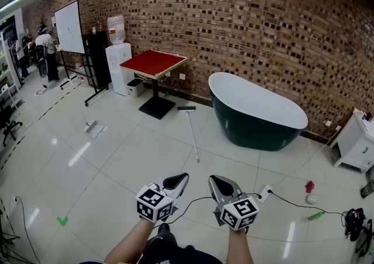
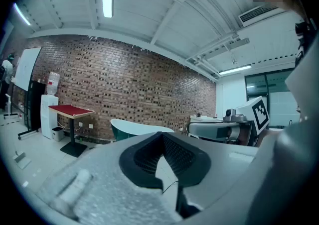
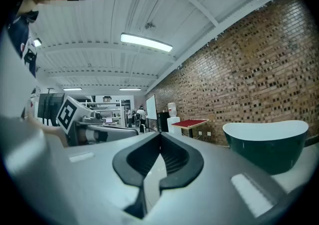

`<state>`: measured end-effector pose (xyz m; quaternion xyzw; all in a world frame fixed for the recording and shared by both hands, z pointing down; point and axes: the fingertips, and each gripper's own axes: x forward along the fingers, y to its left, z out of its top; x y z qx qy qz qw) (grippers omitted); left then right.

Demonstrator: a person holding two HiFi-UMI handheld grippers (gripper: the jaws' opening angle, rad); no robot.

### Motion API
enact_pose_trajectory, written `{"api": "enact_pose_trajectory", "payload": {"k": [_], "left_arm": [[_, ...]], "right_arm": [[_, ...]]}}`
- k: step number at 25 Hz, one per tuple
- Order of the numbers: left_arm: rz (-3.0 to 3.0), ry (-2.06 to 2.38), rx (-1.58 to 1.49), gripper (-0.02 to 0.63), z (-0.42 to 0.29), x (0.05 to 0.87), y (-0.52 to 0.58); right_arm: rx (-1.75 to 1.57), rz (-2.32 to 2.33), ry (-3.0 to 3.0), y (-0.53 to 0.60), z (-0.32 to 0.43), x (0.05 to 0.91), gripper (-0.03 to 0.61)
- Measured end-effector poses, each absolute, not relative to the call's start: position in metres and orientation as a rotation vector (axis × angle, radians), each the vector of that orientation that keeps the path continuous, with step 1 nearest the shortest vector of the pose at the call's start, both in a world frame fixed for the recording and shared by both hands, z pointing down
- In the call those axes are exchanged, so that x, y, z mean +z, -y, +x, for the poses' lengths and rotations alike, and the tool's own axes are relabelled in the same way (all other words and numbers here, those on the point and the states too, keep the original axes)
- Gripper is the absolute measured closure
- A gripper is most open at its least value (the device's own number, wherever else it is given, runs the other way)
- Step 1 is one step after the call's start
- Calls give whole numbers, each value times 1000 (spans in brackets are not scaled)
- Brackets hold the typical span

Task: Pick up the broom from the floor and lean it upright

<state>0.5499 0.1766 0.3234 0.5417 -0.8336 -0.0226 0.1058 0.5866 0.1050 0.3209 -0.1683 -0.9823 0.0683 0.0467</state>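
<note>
The broom [image 1: 192, 131] lies flat on the white tiled floor, its dark head [image 1: 186, 108] towards the brick wall and its pale handle running back towards me. Both grippers are held low at the front, well short of the handle's near end. My left gripper [image 1: 180, 181] is shut with nothing in it, and the left gripper view shows its pads [image 2: 149, 162] meeting. My right gripper [image 1: 217, 183] sits beside it, also shut and empty. Neither gripper view shows the broom; each sees the other gripper [image 2: 163, 142] [image 3: 160, 139] alongside.
A dark green bathtub [image 1: 257, 114] stands right of the broom, a red-topped table [image 1: 153, 63] and a water dispenser [image 1: 118, 61] behind it. A power strip with cable [image 1: 266, 193] lies near my right gripper. A grey dustpan [image 1: 93, 129] sits left; a white cabinet [image 1: 356, 140] far right.
</note>
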Motion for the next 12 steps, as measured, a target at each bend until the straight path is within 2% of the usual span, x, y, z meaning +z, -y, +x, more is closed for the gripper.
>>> {"api": "enact_pose_trajectory", "payload": {"k": [5,12], "left_arm": [[1579,2463,-64,613,517,327,-184],[1579,2457,-90,614,430,335,-200]], "right_arm": [[219,-518,2983,-107,554,328,572],[160,-533,2934,-121,463,332,572]]}}
